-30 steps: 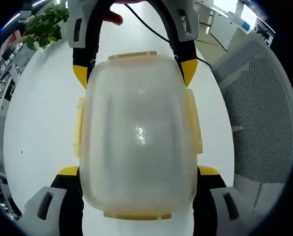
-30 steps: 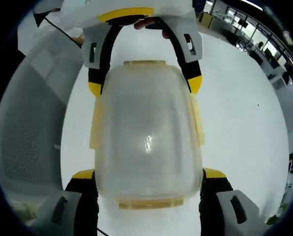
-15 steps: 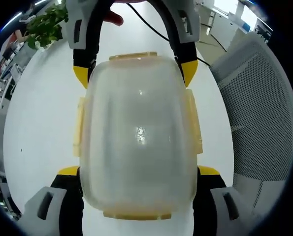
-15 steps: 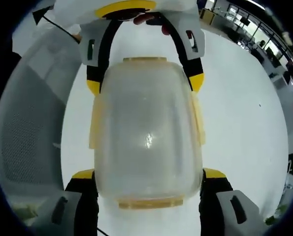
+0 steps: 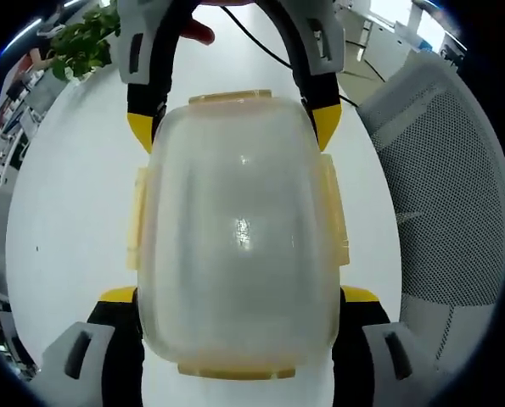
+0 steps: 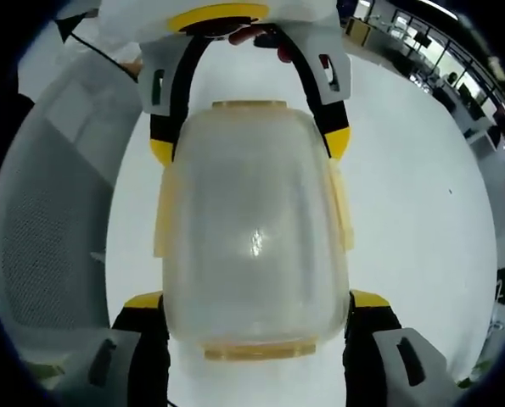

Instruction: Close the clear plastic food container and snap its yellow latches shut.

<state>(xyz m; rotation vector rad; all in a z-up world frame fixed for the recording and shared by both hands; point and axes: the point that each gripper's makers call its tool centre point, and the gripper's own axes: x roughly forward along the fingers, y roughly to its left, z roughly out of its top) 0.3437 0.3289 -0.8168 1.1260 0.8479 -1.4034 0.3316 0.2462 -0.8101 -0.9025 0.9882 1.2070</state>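
The clear plastic container (image 5: 235, 237) with its lid on spans the space between both grippers over a white table (image 5: 65, 220). Pale yellow latches lie along its sides (image 5: 135, 219), (image 5: 333, 212) and at both ends (image 5: 229, 96); whether they are snapped I cannot tell. My left gripper (image 5: 238, 295) is shut on the near end, its yellow-tipped jaws pressing the container's two sides. My right gripper (image 5: 232, 125) clamps the far end the same way. In the right gripper view the container (image 6: 254, 237) sits between my right gripper (image 6: 256, 298) below and my left gripper (image 6: 252, 146) above.
A grey mesh chair (image 5: 443, 186) stands close on the right of the left gripper view and on the left of the right gripper view (image 6: 57, 212). A green plant (image 5: 78, 42) and a black cable (image 5: 260, 47) lie beyond the container. A person's finger (image 5: 197, 32) shows behind the right gripper.
Only the background has drifted a little with the cameras. The container and both grippers keep the same hold.
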